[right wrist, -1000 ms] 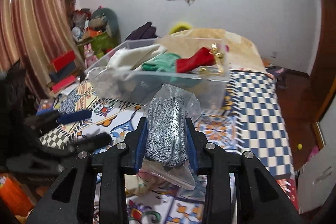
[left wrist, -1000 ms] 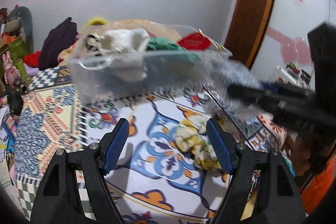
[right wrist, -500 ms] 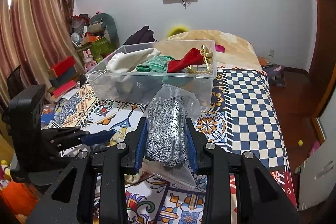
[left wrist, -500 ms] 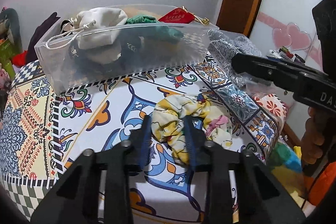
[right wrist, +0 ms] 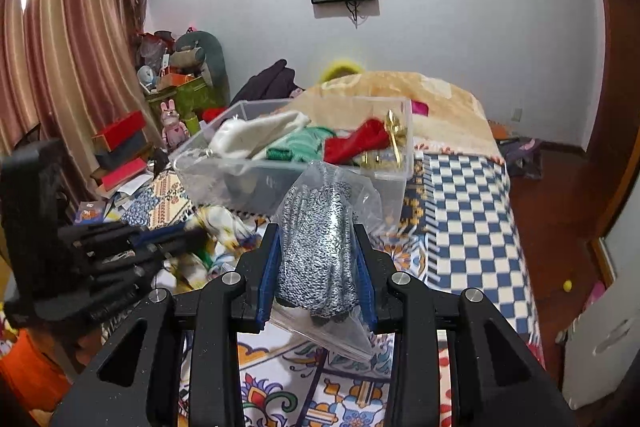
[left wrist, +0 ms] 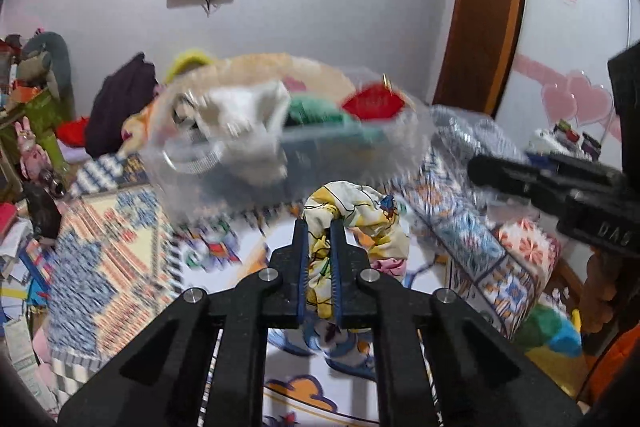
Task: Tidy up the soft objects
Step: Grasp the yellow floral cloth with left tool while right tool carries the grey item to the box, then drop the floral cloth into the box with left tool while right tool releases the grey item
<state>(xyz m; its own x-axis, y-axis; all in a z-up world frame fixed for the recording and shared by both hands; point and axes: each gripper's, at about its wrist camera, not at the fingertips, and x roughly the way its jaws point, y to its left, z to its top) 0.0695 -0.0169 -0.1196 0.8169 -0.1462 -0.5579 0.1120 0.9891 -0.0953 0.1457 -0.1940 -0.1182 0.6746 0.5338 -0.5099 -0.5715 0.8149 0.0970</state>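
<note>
With both loads meant for the clear plastic bin ahead on the patterned bed cover, I have the left gripper jaws pinching the floral scrunchie and the right gripper jaws clamping the bagged grey knit gloves, both lifted for dropping in.

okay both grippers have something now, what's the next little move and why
Probably carry the left gripper, shut on the yellow floral fabric scrunchie, up over the clear plastic bin and release. The bin already holds soft items, and the right gripper, clamping the bagged grey knit gloves, hangs just short of its rim.
</note>
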